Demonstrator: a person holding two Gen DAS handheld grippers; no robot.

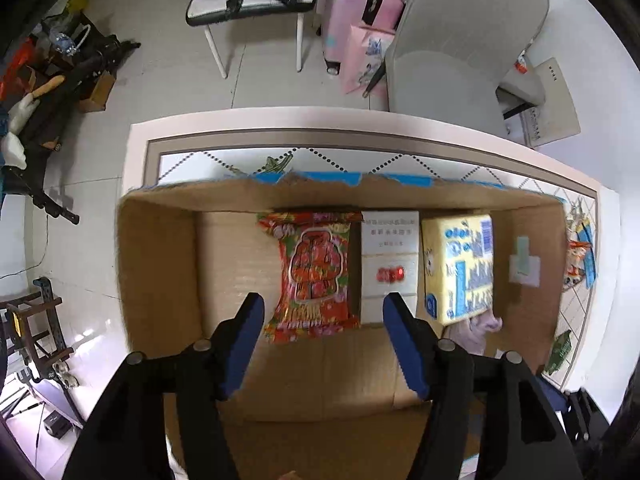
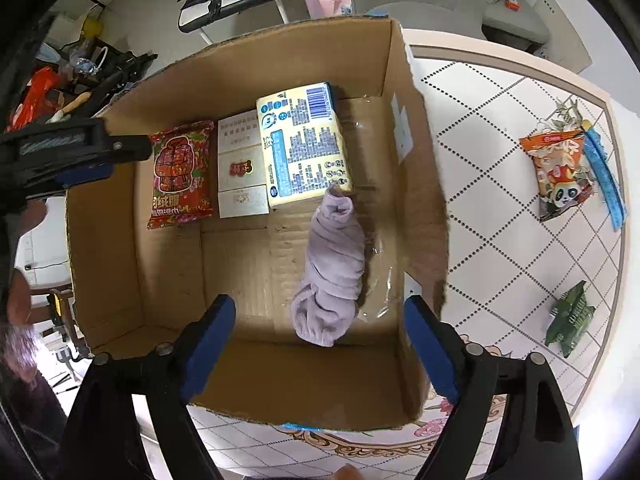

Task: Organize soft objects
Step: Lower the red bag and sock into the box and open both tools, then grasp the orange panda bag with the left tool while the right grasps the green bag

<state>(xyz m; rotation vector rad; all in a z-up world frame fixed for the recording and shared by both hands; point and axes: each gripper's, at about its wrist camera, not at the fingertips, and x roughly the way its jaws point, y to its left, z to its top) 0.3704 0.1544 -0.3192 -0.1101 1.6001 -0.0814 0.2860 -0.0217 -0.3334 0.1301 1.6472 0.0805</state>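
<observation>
Sock (image 1: 478,330) mostly hidden behind pack (image 1: 460,264).

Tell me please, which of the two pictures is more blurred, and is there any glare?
Left wrist view: motion blur smears the red packet and yellow pack. Right wrist view: sharper, print on the yellow pack is crisp, with glare on the clear plastic beside the purple cloth.

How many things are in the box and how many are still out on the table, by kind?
In the cardboard box:
Red packet: 1
White box: 1
Yellow pack: 1
Purple rolled cloth: 1

On the table:
Orange panda packet: 1
Green packet: 1
Blue strip: 1

Total: 7 (4 in, 3 out)
</observation>
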